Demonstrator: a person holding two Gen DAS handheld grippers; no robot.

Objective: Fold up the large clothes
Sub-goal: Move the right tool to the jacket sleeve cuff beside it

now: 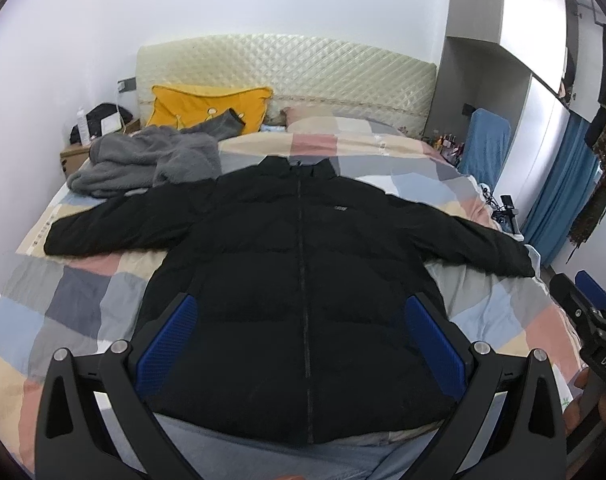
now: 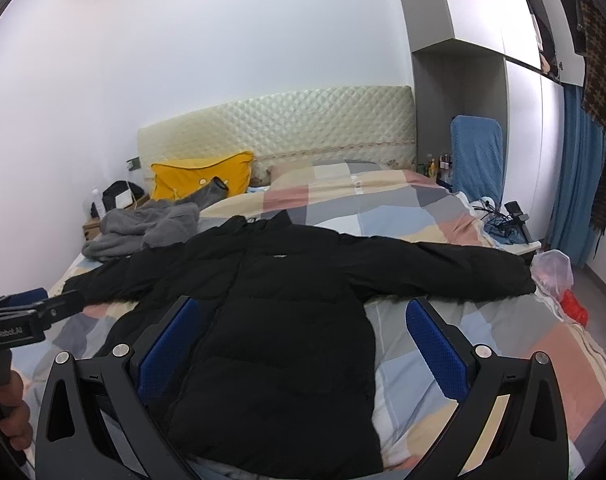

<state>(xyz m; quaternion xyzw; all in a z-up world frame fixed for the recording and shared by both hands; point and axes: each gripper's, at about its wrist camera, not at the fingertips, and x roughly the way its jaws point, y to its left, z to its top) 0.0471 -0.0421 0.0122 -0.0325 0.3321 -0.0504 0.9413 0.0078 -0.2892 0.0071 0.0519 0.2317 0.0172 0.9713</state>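
Black puffer jacket [image 1: 299,280] lies flat, sleeves spread, on the checked quilt [image 1: 75,312]. My left gripper [image 1: 299,344] and right gripper [image 2: 303,344] hover wide open, empty; apparently a sleeve cuff should be pinched first.

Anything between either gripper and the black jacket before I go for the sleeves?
Nothing visible. The left gripper and right gripper are both open above the black jacket. The grey fleece only crowds its left-hand sleeve.
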